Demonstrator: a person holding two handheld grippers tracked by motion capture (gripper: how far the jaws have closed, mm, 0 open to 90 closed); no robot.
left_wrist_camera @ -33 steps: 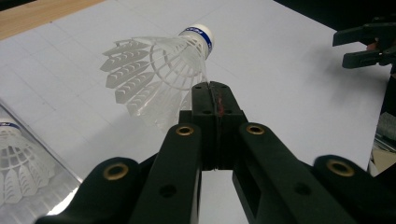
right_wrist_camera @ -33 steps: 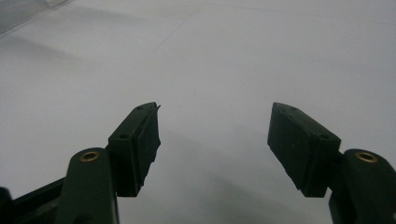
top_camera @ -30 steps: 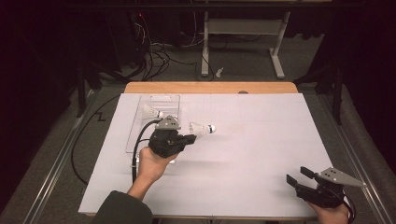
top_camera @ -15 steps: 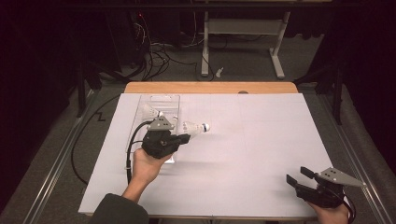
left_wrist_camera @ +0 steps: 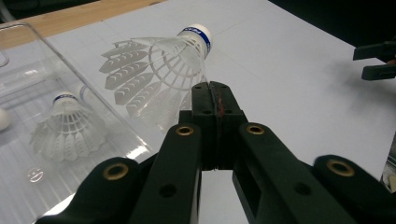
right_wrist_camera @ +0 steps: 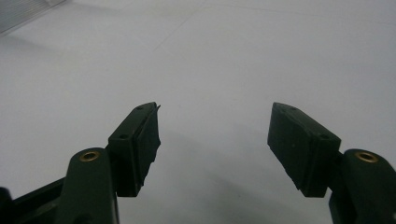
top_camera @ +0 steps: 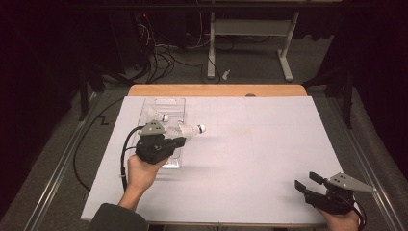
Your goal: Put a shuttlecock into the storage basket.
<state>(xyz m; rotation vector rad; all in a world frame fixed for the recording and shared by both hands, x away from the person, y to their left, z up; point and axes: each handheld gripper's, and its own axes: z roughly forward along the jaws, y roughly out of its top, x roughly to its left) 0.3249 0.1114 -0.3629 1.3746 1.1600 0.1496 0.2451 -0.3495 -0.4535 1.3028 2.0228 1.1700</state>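
On a white sheet (top_camera: 250, 159) spread over a wooden table (top_camera: 216, 90), with grey floor, loose cables (top_camera: 163, 53) and a white stand (top_camera: 250, 33) in the dark room behind, two hand-held grippers work at opposite ends. Left of the sheet's centre sits a clear tray (top_camera: 166, 103); inside it, toward the far end, lies a white shuttlecock (top_camera: 156, 114). Over the tray's near right edge, the left gripper (top_camera: 180, 140) has its jaws pressed together on the skirt rim of a second shuttlecock (top_camera: 187, 130), which is held off the sheet with its blue-banded cork pointing right, away from the tray. Far to the right of the tray, at the sheet's near corner, the right gripper (top_camera: 306, 182) rests low with its jaws spread wide and nothing between them.

The left gripper view shows what the high view cannot: the held shuttlecock's (left_wrist_camera: 159, 70) mesh skirt pinched flat between the pads (left_wrist_camera: 205, 100), the tray's (left_wrist_camera: 28, 70) clear wall just left of it, and the other shuttlecock (left_wrist_camera: 70, 128) lying inside. The right gripper view looks between parted jaws of the right gripper (right_wrist_camera: 215, 135) at bare sheet (right_wrist_camera: 224, 56), with the tray corner (right_wrist_camera: 23, 11) at upper left.
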